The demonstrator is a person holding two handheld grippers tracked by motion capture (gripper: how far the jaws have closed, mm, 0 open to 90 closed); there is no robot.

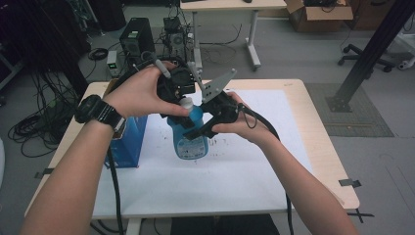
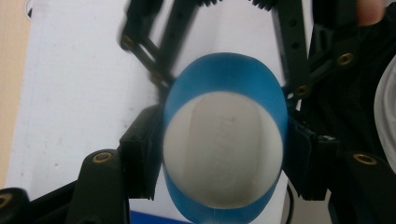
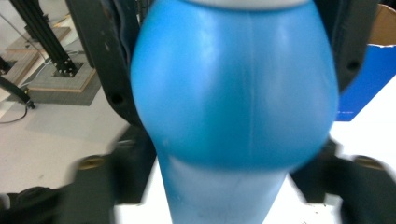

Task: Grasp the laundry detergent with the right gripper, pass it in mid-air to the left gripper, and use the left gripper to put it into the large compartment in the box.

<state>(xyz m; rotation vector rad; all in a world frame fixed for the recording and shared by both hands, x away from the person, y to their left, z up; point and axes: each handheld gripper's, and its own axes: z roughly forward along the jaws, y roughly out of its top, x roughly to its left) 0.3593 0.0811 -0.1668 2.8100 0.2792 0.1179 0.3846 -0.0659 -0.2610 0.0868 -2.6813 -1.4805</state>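
High view: blue bottle (image 1: 191,134) stands mid-worktop (image 1: 254,181), both hand-held grippers at its top. Left gripper view: left hand-held gripper (image 2: 219,149) clamps the white cap (image 2: 223,149). Right gripper view: right hand-held gripper (image 3: 233,158) straddles the smooth, likely slippery body, grip unclear

Both forearms enter from 6 o'clock and converge mid-frame: left hand (image 1: 139,93), watch on wrist, has the left gripper (image 1: 182,100) pointing down with jaws clamped tight, right hand (image 1: 240,122) holds the right gripper (image 1: 198,128) aimed toward 9 o'clock, jaws partly apart.
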